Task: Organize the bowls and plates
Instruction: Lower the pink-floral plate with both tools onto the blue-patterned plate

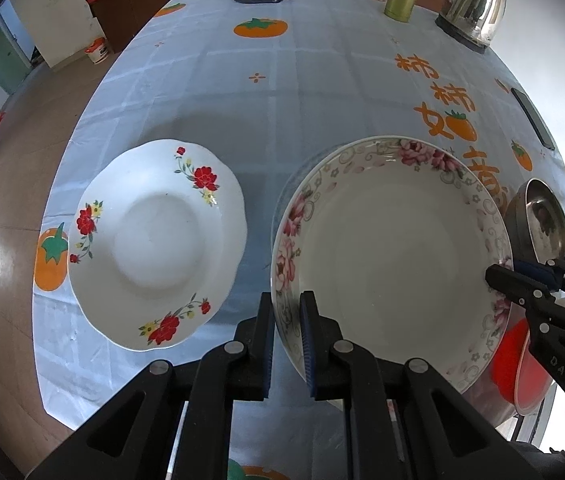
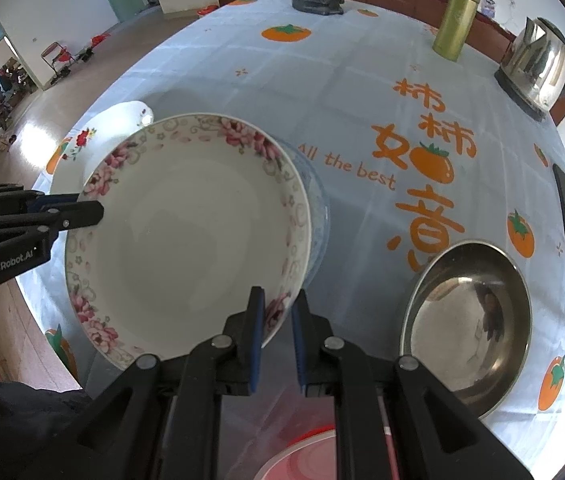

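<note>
Both tongs clamp the same pink-peony plate point(image 1: 390, 256) by opposite sides of its rim: the left tongs point(image 1: 287, 344) pinch the near-left edge, the right tongs point(image 2: 278, 338) the near-right edge, each with its fingers closed to the rim's thickness. The plate hangs level above a blue-patterned bowl point(image 2: 316, 216), partly covering it, so the coming move likely turns on where it is carried; the red-flowered plate point(image 1: 158, 244) lies just to its left, the steel bowl point(image 2: 468, 324) to its right. The counter point(image 1: 282, 92) wears a pale persimmon-print cloth; a kettle point(image 2: 538, 66) and green canister point(image 2: 454, 22) stand far back, well apart
</note>
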A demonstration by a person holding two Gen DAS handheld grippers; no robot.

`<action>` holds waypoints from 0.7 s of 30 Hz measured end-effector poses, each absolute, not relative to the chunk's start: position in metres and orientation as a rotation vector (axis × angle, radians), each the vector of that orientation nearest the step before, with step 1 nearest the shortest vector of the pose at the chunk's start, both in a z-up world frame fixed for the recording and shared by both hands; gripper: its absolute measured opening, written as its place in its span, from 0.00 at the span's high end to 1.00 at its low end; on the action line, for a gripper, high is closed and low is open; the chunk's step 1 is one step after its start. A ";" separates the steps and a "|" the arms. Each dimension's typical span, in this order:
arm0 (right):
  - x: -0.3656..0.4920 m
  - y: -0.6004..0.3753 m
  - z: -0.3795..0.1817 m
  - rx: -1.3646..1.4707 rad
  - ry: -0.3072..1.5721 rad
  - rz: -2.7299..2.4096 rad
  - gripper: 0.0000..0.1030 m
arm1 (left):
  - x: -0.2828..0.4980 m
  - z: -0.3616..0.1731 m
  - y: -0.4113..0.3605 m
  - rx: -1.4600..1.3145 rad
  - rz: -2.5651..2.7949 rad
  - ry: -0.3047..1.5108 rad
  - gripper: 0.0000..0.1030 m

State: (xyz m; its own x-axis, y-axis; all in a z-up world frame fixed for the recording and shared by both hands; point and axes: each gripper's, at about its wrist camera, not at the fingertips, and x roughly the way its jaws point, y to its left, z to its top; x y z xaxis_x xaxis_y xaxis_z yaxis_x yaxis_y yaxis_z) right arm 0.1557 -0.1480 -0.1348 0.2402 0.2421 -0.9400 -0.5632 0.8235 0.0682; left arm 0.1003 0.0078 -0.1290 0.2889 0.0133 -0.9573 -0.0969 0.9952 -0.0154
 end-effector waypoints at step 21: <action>0.173 -0.148 -0.141 -0.331 1.204 0.537 0.86 | 0.117 -0.134 0.006 -0.079 0.089 1.255 0.87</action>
State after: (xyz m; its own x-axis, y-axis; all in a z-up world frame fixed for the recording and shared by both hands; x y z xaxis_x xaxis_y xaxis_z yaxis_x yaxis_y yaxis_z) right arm 0.1728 -0.1479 -0.1409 0.2565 0.2159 -0.9421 -0.5568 0.8298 0.0386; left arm 0.1170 0.0059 -0.1344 0.3076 0.0234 -0.9512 -0.1103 0.9938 -0.0113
